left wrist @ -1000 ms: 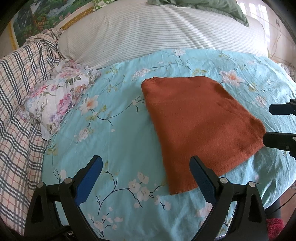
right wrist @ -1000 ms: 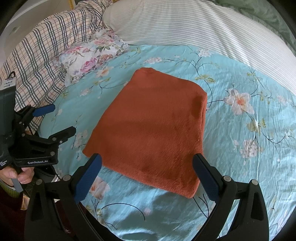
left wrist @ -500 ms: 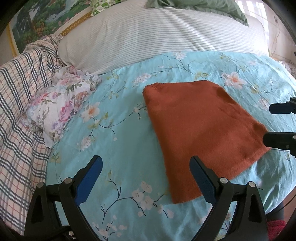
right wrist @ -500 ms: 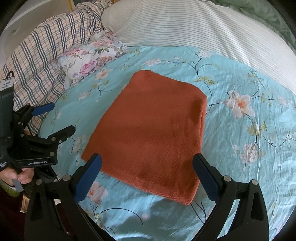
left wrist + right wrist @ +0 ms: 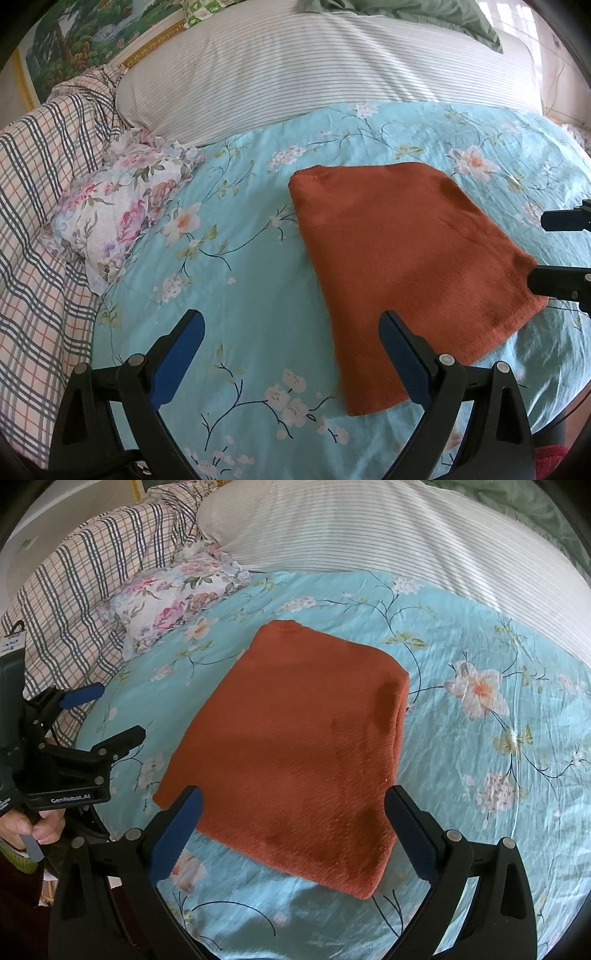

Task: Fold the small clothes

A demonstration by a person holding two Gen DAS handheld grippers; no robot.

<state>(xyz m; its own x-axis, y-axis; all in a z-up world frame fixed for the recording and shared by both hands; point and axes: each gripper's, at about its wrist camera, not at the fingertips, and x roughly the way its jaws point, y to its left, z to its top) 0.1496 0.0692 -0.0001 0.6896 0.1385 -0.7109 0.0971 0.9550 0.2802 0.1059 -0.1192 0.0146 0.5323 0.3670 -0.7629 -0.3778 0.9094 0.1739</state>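
A rust-orange knit garment (image 5: 399, 258) (image 5: 295, 746) lies folded flat on the turquoise floral bedsheet (image 5: 240, 280). My left gripper (image 5: 291, 350) hovers open over the sheet at the garment's near left corner, holding nothing. My right gripper (image 5: 293, 827) is open above the garment's near edge, empty too. In the left wrist view the right gripper (image 5: 561, 254) pokes in from the right, beside the garment's right corner. In the right wrist view the left gripper (image 5: 99, 716) shows at the left edge, held by a hand (image 5: 40, 823).
A crumpled floral cloth (image 5: 122, 206) (image 5: 177, 598) lies left of the garment. A plaid blanket (image 5: 33, 206) covers the left side and a striped pillow (image 5: 317, 77) runs along the back. The bed's near edge is just below the grippers.
Both grippers have pulled back a little toward the near edge of the bed, so the garment sits slightly lower in both views. Their jaws stay open and the garment has not moved.
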